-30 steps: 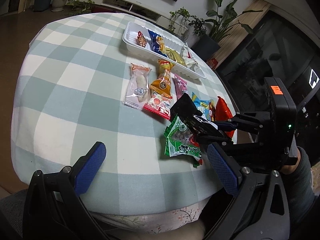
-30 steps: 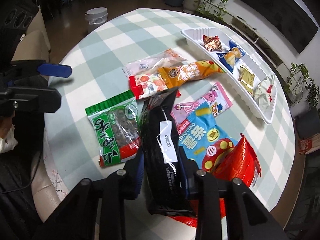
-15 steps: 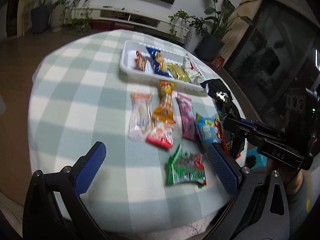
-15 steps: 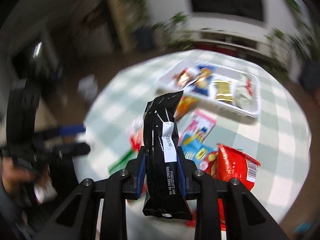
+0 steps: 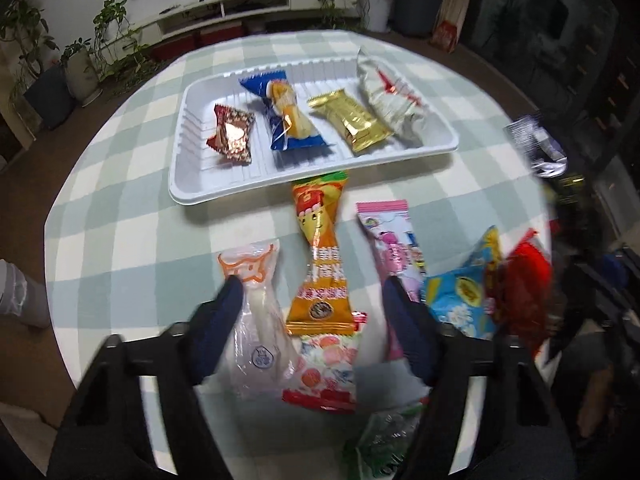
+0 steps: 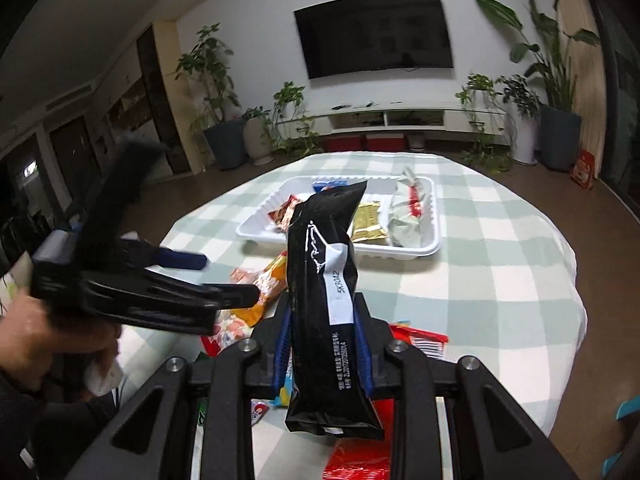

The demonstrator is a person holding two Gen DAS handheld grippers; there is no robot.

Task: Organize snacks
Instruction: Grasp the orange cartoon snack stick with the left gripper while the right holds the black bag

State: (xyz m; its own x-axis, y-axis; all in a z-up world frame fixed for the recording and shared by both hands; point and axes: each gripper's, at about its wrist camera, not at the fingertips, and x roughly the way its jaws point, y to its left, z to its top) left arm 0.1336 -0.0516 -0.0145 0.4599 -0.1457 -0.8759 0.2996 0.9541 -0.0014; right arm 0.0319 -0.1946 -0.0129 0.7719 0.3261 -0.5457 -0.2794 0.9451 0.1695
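My right gripper is shut on a long black snack packet, held upright above the table's near edge. The packet also shows blurred at the right edge of the left wrist view. My left gripper hovers low over loose packets, its jaws closing. An orange packet lies between the jaws with gaps on both sides. Its left finger overlaps a clear packet with an orange print. The white tray beyond holds several wrapped snacks.
Pink, blue, red, red-white and green packets lie on the checked tablecloth. In the right wrist view the left gripper and a hand stand left of the tray.
The left gripper swept forward over the loose packets toward the tray, and its jaws narrowed. The right gripper lifted the black packet off the pile and turned it to face the tray.
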